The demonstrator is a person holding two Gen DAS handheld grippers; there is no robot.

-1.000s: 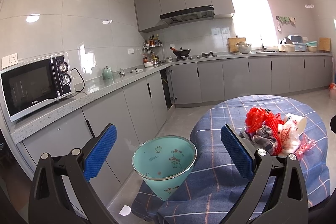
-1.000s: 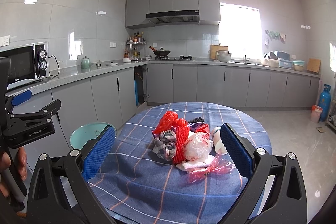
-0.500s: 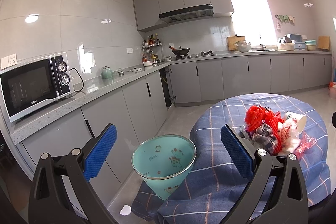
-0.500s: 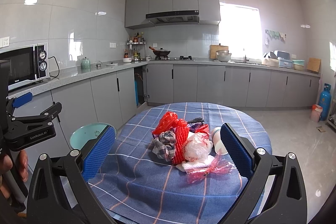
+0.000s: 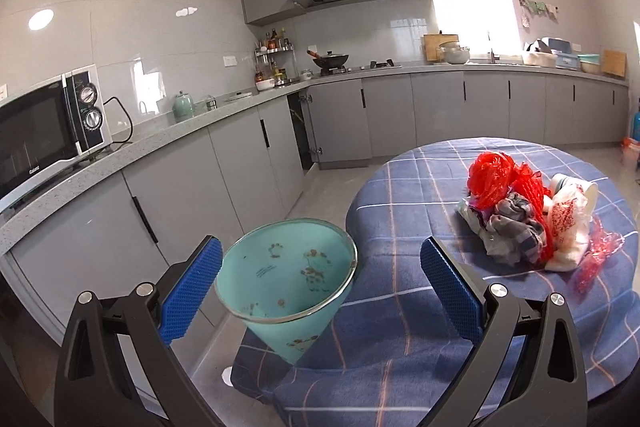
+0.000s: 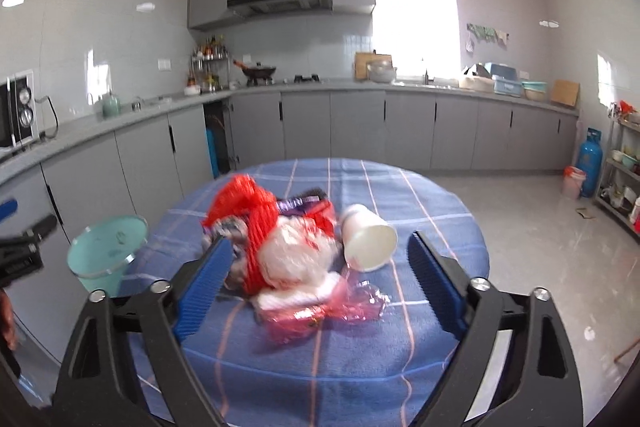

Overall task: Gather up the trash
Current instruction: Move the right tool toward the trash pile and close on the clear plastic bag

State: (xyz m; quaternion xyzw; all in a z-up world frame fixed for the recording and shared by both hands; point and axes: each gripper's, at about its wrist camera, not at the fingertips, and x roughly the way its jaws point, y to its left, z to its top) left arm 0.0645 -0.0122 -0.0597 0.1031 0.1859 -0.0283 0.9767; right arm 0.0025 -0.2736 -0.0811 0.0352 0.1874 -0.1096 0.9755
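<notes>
A loose heap of red netting, crumpled plastic bags and a white paper cup (image 6: 370, 239) sits mid-table on the blue checked tablecloth (image 6: 360, 367): light, soft, slippery, best pinched by the netting. The right gripper (image 6: 316, 283) is closing around it, not yet touching; the left gripper (image 5: 320, 287) is spread before the teal bin (image 5: 286, 277).

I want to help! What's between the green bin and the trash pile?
Only bare blue checked tablecloth between the bin and trash pile, in the left wrist view.

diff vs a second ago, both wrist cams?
Both claws have moved in and lower: the right claw closes on the trash pile, jaws narrowing but gripping nothing yet; the left claw, open, nears the teal bin. The pile, paper cup and bin haven't shifted on or beside the table.
</notes>
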